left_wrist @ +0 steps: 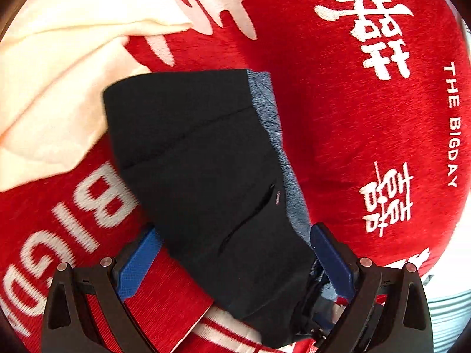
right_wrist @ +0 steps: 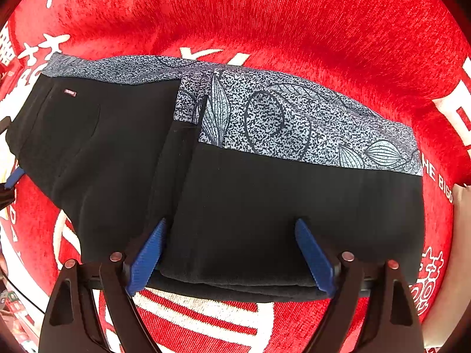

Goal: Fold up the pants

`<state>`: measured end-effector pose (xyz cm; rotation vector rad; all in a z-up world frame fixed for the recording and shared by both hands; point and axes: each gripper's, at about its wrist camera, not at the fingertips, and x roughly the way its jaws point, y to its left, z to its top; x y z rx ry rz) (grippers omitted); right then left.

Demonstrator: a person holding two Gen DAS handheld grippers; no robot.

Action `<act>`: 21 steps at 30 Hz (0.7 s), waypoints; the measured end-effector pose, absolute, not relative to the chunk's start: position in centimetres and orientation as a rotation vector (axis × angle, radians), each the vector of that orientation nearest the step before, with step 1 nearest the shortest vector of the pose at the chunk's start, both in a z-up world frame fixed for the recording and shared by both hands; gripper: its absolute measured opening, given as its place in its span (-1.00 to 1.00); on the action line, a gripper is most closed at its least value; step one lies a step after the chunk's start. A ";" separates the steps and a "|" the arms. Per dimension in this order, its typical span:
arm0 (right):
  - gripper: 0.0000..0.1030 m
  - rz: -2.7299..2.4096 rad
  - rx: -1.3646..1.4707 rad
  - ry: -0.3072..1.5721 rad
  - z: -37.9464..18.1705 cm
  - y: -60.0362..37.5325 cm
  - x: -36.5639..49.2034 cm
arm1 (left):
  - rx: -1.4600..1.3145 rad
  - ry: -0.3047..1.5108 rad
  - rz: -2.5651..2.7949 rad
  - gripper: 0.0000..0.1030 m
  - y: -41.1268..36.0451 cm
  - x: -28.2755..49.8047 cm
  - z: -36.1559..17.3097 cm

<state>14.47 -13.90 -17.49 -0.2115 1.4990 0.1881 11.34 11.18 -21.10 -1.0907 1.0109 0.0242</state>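
Two wrist views, one folded garment. Left gripper (left_wrist: 235, 261): jaws spread wide, straddling one end of the black pants (left_wrist: 206, 176), blue pads (left_wrist: 138, 267) apart from the cloth on the near side; contact on the far side cannot be told. Cream cloth (left_wrist: 59, 73) beside the pants, upper left. Pants lying folded on red blanket (left_wrist: 353, 132) with white lettering, patterned grey-blue panel (right_wrist: 294, 123) along the far edge. Right gripper (right_wrist: 229, 253): pointing down over the folded edge, jaws wide open, nothing gripped, pads resting at the top layer of fabric.
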 end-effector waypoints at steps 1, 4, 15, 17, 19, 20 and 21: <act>0.74 0.187 -0.212 1.499 -17.5 -13.9 14.4 | -1.088 1.004 0.019 0.93 11.0 11.7 -21.2; 0.74 0.186 -0.212 1.500 -17.5 -13.8 14.4 | -1.085 0.989 0.003 0.93 10.7 12.2 -21.0; 0.75 0.182 -0.208 1.495 -17.5 -13.8 14.2 | -1.102 1.005 -0.021 0.93 9.6 15.9 -21.7; 0.75 0.183 -0.206 1.493 -17.5 -13.8 14.1 | -1.065 1.037 0.003 0.93 9.3 16.1 -21.4; 0.75 0.185 -0.204 1.489 -17.5 -13.9 14.1 | -1.011 1.068 0.052 0.77 8.7 16.5 -21.1; 0.75 0.186 -0.201 1.489 -17.4 -13.9 14.0 | -0.968 1.096 0.089 0.69 8.2 16.7 -20.9; 0.75 0.187 -0.200 1.490 -17.4 -14.0 14.1 | -0.924 1.116 0.116 0.53 7.9 16.8 -20.7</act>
